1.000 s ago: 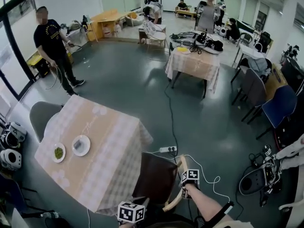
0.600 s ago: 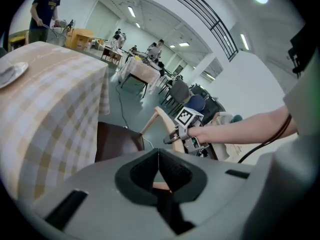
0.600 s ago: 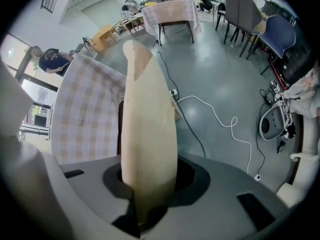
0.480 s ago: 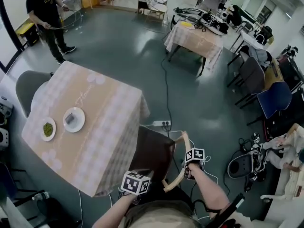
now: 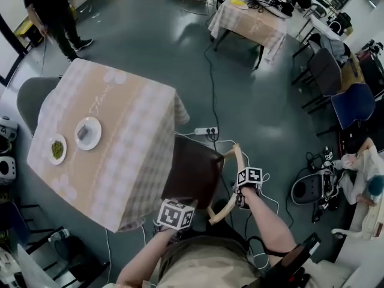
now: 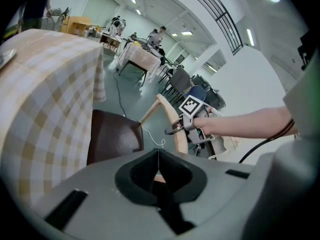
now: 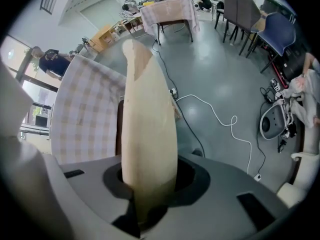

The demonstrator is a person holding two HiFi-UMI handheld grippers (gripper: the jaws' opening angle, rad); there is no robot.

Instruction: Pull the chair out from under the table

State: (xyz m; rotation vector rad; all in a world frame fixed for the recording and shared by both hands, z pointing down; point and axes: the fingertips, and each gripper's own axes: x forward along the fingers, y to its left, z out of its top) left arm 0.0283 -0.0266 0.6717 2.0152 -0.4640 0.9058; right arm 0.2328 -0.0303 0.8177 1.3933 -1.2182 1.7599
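One checked table [image 5: 114, 131] on grey floor [image 5: 180, 53]; right claw [image 5: 240, 198] tight on chair back [image 5: 235, 167], left claw [image 6: 158, 166] closed.

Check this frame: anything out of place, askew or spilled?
Nothing spilled or damaged. Only a power strip and white cable lie loose on the floor beside the chair, where its legs might catch.

Head view looks steeply down from above the chair [image 5: 192, 173]. Both gripper views sit close, facing it; all share its backrest [image 7: 149, 114].
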